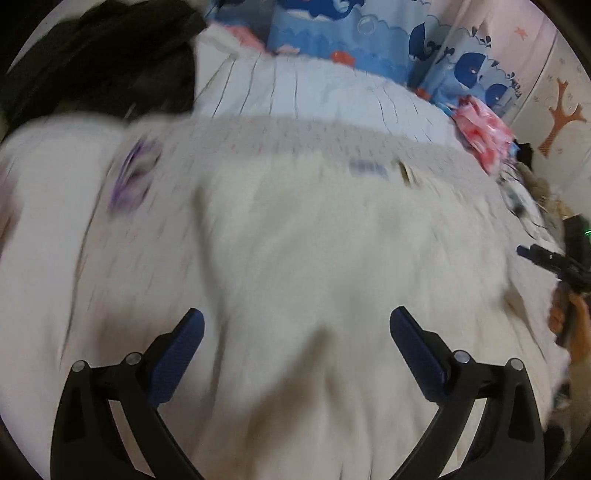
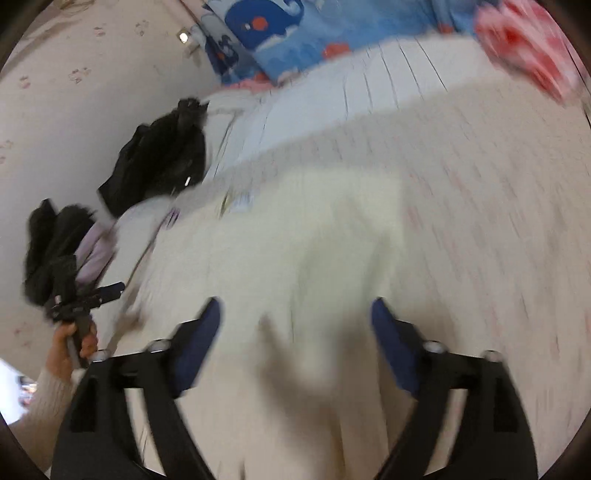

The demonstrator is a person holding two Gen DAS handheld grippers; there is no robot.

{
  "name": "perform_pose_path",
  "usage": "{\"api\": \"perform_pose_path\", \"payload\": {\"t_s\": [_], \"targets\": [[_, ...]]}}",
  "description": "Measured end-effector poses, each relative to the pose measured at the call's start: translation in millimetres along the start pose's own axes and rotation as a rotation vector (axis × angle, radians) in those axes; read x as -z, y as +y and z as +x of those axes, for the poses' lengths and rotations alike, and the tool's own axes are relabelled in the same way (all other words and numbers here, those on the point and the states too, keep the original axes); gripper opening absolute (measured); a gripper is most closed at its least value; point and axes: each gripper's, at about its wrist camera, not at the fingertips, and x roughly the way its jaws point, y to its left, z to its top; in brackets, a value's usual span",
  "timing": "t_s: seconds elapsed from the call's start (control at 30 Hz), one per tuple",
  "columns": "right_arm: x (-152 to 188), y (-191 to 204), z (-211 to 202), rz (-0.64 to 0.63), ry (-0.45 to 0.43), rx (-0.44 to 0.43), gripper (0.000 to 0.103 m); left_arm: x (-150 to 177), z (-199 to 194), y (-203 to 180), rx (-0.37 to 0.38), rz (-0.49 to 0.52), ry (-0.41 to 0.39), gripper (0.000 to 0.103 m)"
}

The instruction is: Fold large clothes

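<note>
A bed (image 1: 332,92) with whale-print bedding (image 1: 369,29) carries the cream garment (image 1: 314,240), spread at centre. Both the left gripper (image 1: 295,325) and right gripper (image 2: 295,314) hover over it, jaws apart and empty. Blur suggests fast motion, so a grab could pinch the sheet too, or drag in the black clothing (image 1: 103,62) at 10 o'clock.

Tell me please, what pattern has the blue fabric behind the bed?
The blue fabric has dark blue whales on light blue, with small red-orange spots. The right wrist view shows it best.
</note>
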Motion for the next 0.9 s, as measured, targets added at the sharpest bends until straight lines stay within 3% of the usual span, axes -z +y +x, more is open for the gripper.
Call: {"api": "perform_pose_path", "payload": {"t_s": [0.13,0.3,0.4,0.5,0.67,0.73,0.77,0.8,0.83,0.9], "targets": [[83.4,-33.7,-37.5,0.119,0.123,-0.07,0.084,85.5,-28.9,26.2,0.022,-0.098,0.116,0.097],[171.2,-34.5,-59.7,0.225,0.241,-0.297,0.084,175.9,-66.9,22.0,0.123,-0.2,0.161,0.097],[196.7,-21.0,-73.9,0.22,0.315,-0.403,0.085,210.9,-81.3,12.7,0.165,-0.203,0.195,0.097],[209.8,-16.1,-79.2,0.224,0.376,-0.423,0.085,229.7,-84.8,15.1,0.192,-0.234,0.221,0.097],[226.8,-8.1,-87.0,0.206,0.393,-0.424,0.083,245.4,-83.4,13.9,0.233,-0.305,0.268,0.096],[234.3,-3.8,-86.9,0.18,0.378,-0.395,0.067,242.5,-82.5,8.7,0.193,-0.303,0.271,0.083],[231.5,-4.2,-83.7,0.192,0.366,-0.396,0.057,239.4,-79.4,4.0,0.19,-0.304,0.279,0.067],[232.1,-6.3,-84.5,0.21,0.339,-0.383,0.029,239.4,-79.8,1.4,0.182,-0.301,0.279,0.047],[231.9,-7.6,-83.5,0.223,0.315,-0.379,0.022,236.5,-80.8,-1.6,0.174,-0.306,0.272,0.04],[225.5,3.4,-89.5,0.214,0.236,-0.403,0.019,228.8,-92.3,-3.7,0.233,-0.337,0.221,0.019]]}}
